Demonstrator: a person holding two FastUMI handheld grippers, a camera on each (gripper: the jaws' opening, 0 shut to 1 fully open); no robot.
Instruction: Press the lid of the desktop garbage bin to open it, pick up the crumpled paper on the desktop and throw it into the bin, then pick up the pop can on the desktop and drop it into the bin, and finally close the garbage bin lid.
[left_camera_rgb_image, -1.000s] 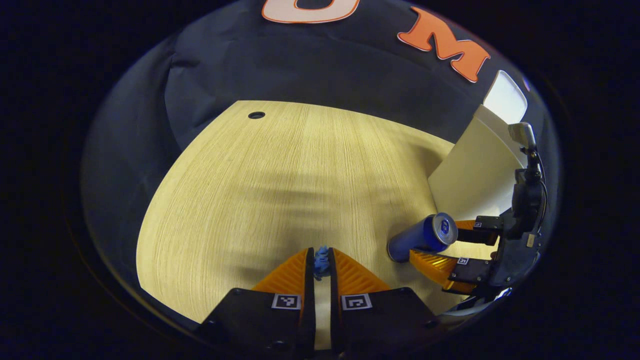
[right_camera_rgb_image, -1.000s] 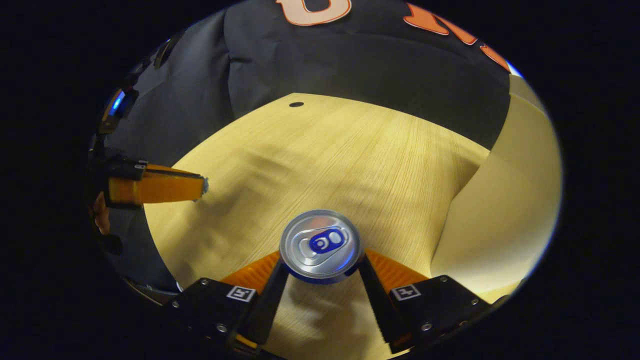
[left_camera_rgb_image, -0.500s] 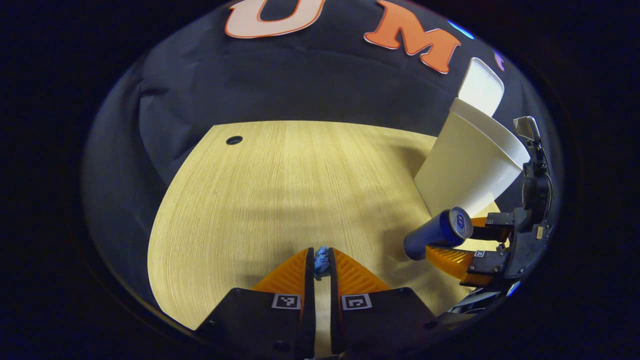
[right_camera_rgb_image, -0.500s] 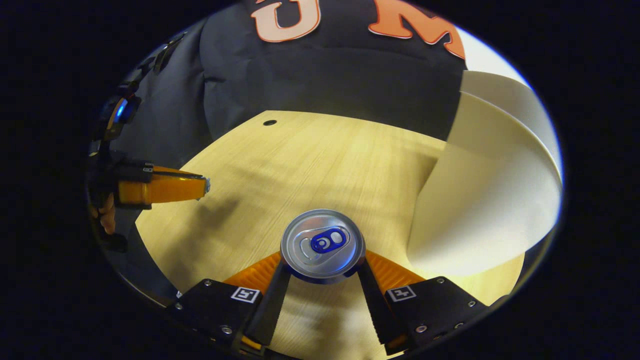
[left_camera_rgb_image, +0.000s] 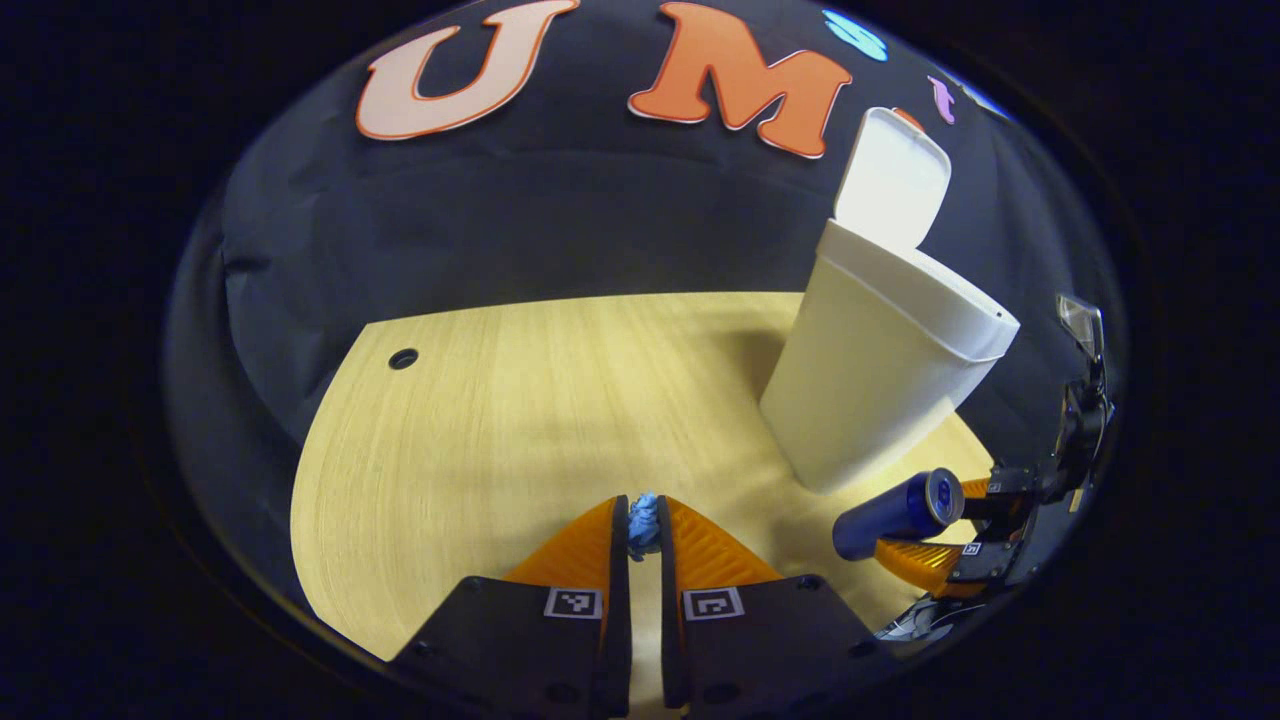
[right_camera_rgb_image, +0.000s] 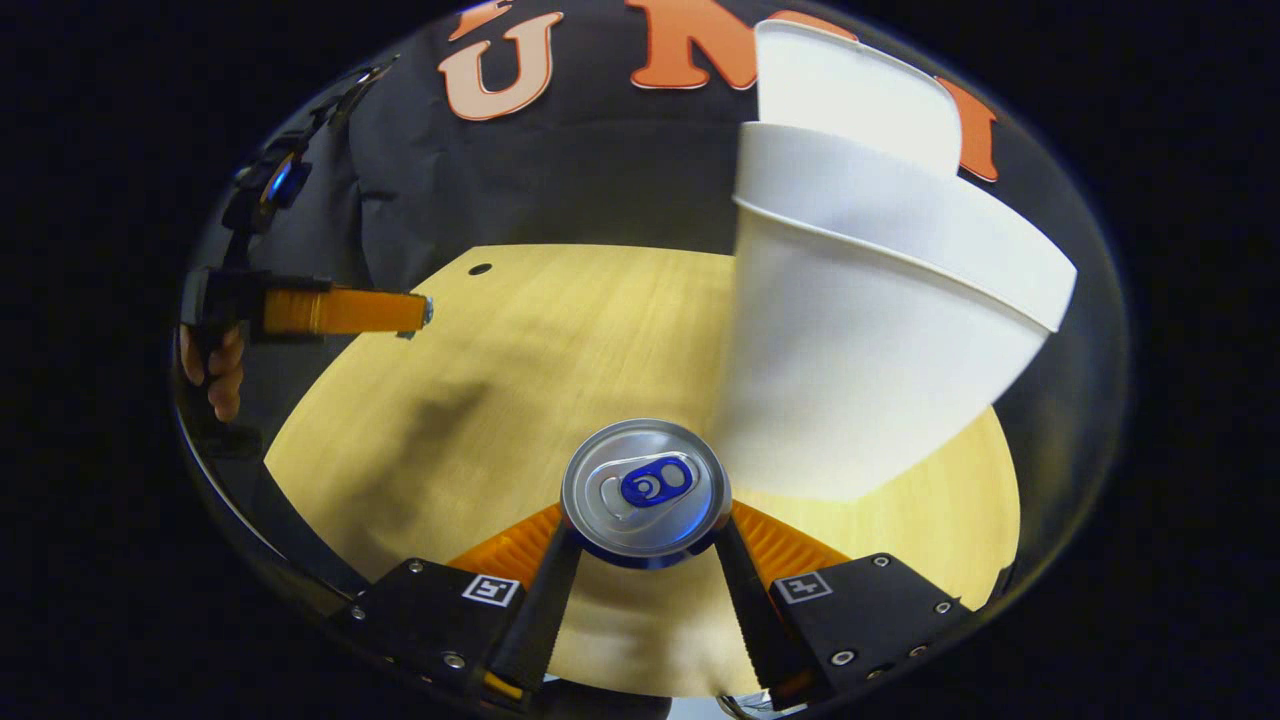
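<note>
My right gripper (right_camera_rgb_image: 640, 545) clamps the blue aluminium pop can (right_camera_rgb_image: 645, 488), end-on at lower centre; the white plastic bin (right_camera_rgb_image: 860, 330) (lid up) stands upper right. Left gripper (left_camera_rgb_image: 640, 530) pinched narrow, idle.

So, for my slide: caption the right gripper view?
Right gripper holds the can beside the open bin.

Table (left_camera_rgb_image: 520, 400): light wood grain, small round hole (left_camera_rgb_image: 403, 358) near far edge.
On it: white bin (left_camera_rgb_image: 870, 390), lid (left_camera_rgb_image: 893, 178) up.
</note>
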